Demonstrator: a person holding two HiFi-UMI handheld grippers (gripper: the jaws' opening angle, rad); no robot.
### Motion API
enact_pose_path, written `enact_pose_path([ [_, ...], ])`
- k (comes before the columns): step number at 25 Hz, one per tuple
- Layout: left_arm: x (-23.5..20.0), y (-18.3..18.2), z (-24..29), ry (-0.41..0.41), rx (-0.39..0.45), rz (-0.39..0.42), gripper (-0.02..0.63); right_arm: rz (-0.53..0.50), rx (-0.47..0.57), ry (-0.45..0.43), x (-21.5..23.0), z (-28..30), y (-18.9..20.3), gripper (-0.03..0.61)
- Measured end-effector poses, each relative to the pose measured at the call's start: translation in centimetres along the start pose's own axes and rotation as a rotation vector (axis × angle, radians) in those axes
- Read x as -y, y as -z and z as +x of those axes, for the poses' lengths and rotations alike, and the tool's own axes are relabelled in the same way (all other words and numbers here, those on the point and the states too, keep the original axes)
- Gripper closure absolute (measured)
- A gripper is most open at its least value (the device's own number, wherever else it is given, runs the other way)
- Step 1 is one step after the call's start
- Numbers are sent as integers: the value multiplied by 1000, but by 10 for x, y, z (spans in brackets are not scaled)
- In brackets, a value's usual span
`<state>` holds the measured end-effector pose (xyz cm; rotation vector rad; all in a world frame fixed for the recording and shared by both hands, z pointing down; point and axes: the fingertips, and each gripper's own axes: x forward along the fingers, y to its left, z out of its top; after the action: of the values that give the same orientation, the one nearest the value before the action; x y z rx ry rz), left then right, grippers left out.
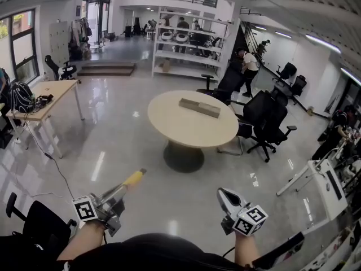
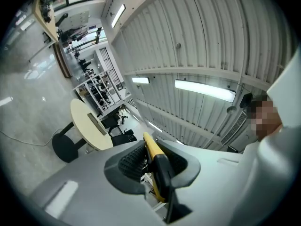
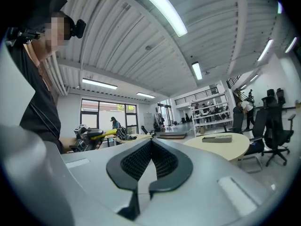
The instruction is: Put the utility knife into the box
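Utility knife (image 1: pixel 134 178) clamped in left gripper (image 1: pixel 119 192) jaws, yellow end pointing far. Right gripper (image 1: pixel 227 198) jaws together, empty. Box (image 1: pixel 199 107) far, on round table (image 1: pixel 169 130).

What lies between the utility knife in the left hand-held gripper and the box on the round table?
Head view: only bare floor and tabletop separate the utility knife from the box.

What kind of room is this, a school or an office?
Most likely a big open office or workshop: it has a round table, black swivel chairs, a desk by the windows and tall white shelves.
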<state>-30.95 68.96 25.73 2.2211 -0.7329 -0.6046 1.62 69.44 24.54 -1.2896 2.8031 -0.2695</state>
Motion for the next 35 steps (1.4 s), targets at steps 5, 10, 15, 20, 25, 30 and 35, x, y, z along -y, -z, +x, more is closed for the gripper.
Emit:
enact_pose_path([
  [5,3,28,51,-3,-64,30,540,43,4,41,55,-25,9,565],
  [10,-15,30,93,6,-107,18,540,56,-9,64,90,-15,14,565],
  [15,-60,9,130,46,-128,-18,540,48,-37,99,116,25,15,565],
  [20,-123,-58,161,110,-143,-18,540,2,-31,158,133,107,-10,565],
  [25,-185,-147,192,164,-146,14,540,-24,-5,159,143,217,-40,565],
  [30,-244,-207,198,148,-139,18,540,-24,-15,145,152,303,-46,565],
  [35,-289,-229,206,105,-116,-12,541,-7,-58,133,178,347,-33,565],
])
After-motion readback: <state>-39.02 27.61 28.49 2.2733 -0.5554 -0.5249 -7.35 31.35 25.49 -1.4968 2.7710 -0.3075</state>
